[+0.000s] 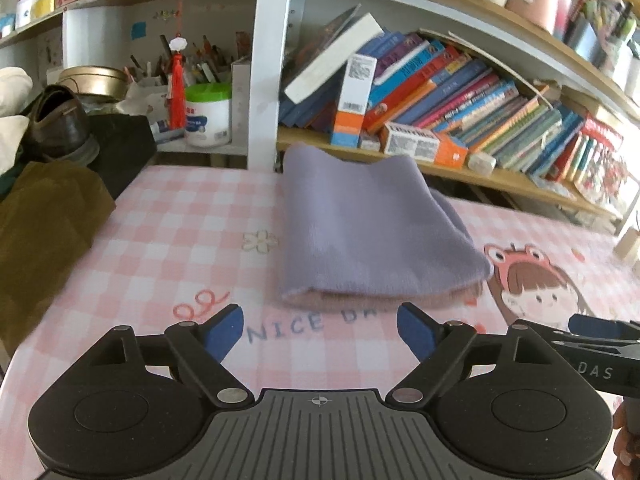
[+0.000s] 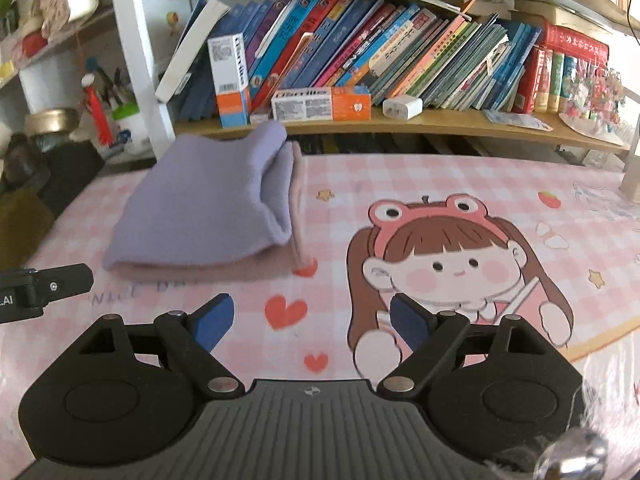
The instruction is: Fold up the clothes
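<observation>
A folded garment (image 1: 372,224), lilac on top with a pinkish layer under it, lies flat on the pink checked tablecloth (image 1: 180,220). My left gripper (image 1: 320,316) is open just short of its near edge, with nothing between the blue pads. In the right wrist view the same garment (image 2: 208,208) lies to the upper left. My right gripper (image 2: 312,304) is open over the cartoon print, apart from the cloth, with nothing in it. Each gripper shows at the edge of the other's view: the right gripper (image 1: 600,340) and the left gripper (image 2: 40,284).
A low shelf of leaning books (image 1: 460,96) and small boxes (image 2: 320,104) runs right behind the garment. A brown cloth (image 1: 40,232), a dark shoe (image 1: 56,120) and a white jar (image 1: 208,116) crowd the left. The tablecloth (image 2: 440,176) continues to the right.
</observation>
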